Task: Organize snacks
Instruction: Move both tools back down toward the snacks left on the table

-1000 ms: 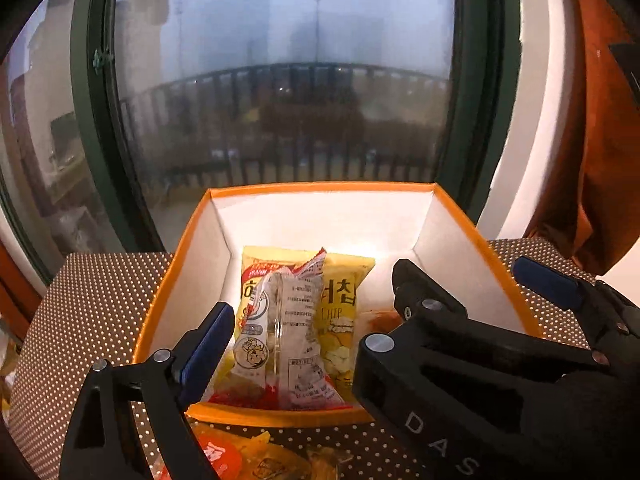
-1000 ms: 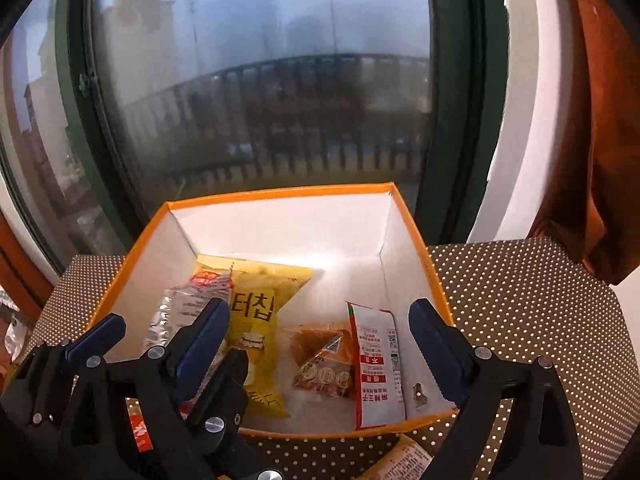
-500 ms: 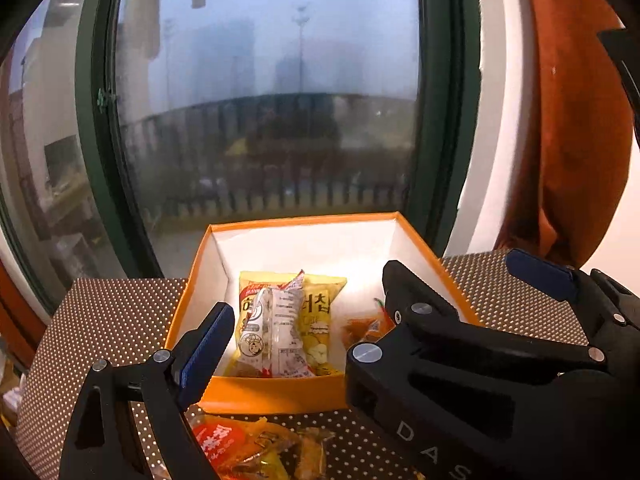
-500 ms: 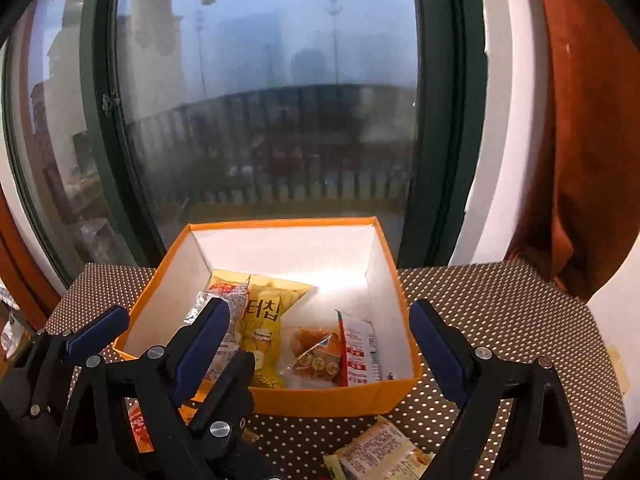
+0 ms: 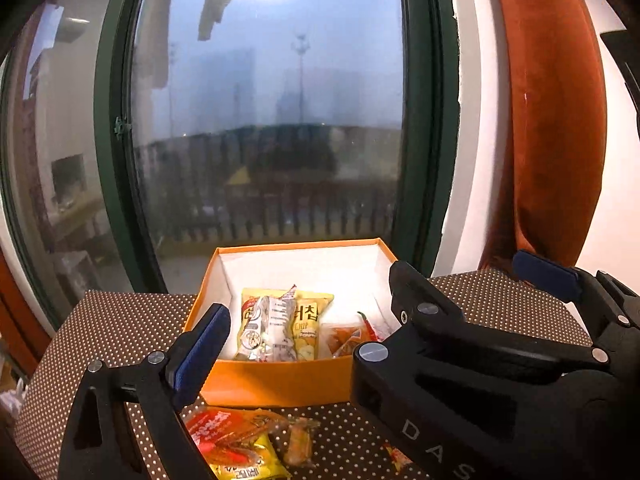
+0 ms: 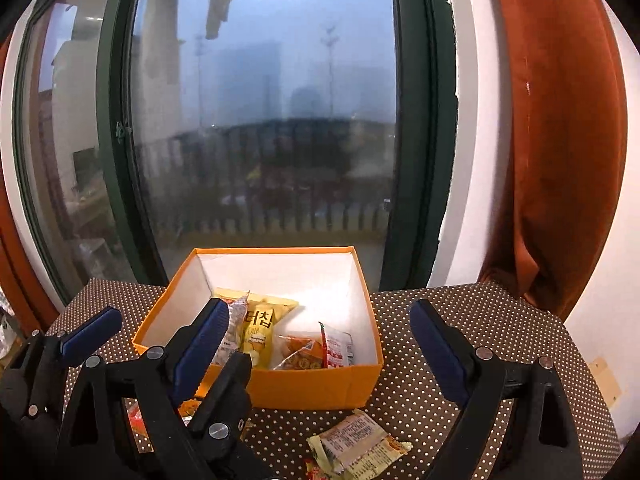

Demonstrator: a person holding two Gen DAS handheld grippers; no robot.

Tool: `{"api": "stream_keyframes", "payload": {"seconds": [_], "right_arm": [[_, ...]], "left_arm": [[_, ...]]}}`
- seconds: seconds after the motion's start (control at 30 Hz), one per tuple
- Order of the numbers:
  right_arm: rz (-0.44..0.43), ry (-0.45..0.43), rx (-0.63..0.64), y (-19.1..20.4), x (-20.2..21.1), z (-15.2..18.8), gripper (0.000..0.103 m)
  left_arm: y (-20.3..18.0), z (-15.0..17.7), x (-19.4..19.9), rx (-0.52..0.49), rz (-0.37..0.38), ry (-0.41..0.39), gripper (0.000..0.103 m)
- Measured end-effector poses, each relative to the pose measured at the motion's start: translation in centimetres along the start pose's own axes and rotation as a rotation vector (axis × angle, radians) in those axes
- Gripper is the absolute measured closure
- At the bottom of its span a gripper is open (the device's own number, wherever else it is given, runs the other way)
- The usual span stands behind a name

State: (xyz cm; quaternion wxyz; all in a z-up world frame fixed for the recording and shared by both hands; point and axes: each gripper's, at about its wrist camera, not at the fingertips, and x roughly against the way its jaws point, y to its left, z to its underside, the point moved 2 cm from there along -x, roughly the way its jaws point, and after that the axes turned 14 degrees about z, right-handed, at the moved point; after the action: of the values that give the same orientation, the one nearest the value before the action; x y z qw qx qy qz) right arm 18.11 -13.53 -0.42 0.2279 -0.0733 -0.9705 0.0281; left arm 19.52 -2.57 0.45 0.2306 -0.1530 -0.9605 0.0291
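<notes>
An orange box (image 5: 280, 384) (image 6: 312, 388) with white inner walls stands on the dotted table by the window. In it lie a yellow chip bag (image 5: 306, 326) (image 6: 260, 330), a silvery packet (image 5: 266, 330), an orange packet (image 6: 298, 352) and a red-and-white sachet (image 6: 338, 348). Loose packets lie in front of the box: red and yellow ones (image 5: 232, 440) and a pale one (image 6: 360, 444). My left gripper (image 5: 316, 320) hangs before the box, its jaws opening with nothing held. My right gripper (image 6: 318, 308) (image 5: 460, 276) is open beside it and holds nothing. It hides the left gripper's right finger.
The table (image 6: 480, 320) wears a brown cloth with white dots. A large green-framed window (image 5: 420, 140) stands right behind the box. An orange curtain (image 6: 560, 160) hangs at the right, against a white wall.
Both grippers have drawn back and upward from the box, which now looks smaller and farther. Loose packets in front of the box have come into view.
</notes>
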Motion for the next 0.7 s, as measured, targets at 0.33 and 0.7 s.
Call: {"api": "stream_keyframes", "payload": {"seconds": [0.33, 0.7], "right_arm": [[-0.035, 0.014, -0.017, 0.3, 0.0, 2.4, 0.007], [-0.128, 0.113, -0.053, 1.4, -3.7, 7.0, 0.007]], "left_arm": [[0.2, 2.7, -0.3, 0.017, -0.031, 0.001, 0.007], [1.3, 7.3, -3.4, 0.012, -0.057, 0.039, 0.007]]}}
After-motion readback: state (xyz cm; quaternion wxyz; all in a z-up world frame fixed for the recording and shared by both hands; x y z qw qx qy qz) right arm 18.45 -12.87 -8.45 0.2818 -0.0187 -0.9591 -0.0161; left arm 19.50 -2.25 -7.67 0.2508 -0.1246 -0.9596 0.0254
